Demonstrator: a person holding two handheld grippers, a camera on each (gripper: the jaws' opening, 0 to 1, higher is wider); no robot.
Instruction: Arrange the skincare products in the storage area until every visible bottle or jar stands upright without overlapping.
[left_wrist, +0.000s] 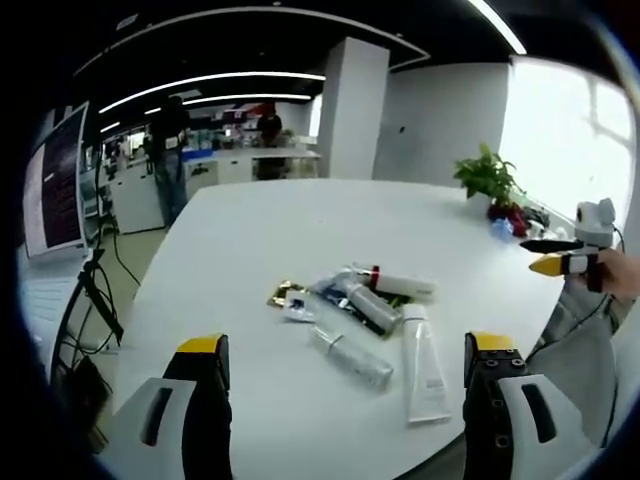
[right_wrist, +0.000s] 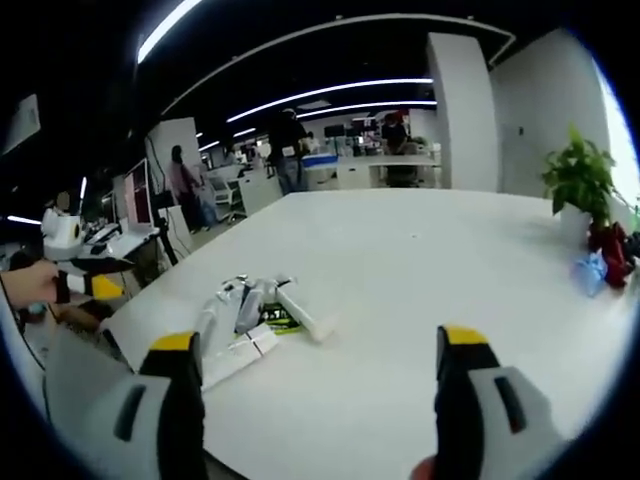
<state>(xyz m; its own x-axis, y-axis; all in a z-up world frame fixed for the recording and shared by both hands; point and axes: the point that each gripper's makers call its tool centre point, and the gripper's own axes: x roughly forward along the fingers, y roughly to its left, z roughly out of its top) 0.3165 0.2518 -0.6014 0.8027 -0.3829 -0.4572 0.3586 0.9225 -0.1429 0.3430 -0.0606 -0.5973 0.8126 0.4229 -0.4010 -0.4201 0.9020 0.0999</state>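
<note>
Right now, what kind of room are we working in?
Likely an open-plan office or lab: a big white table, strip ceiling lights, a monitor on a stand, and desks with people behind.

I am looking from my left gripper (left_wrist: 342, 390) down across the broad white table (left_wrist: 300, 230), the heap of lying tubes and bottles (left_wrist: 365, 320) sitting just ahead of my fingertips, near. From my right gripper (right_wrist: 320, 390) I am facing the same table (right_wrist: 420, 260) from its other side, that heap (right_wrist: 255, 310) lying ahead and left. Both views are sharing the potted green plant (left_wrist: 488, 176) (right_wrist: 578, 180).
</note>
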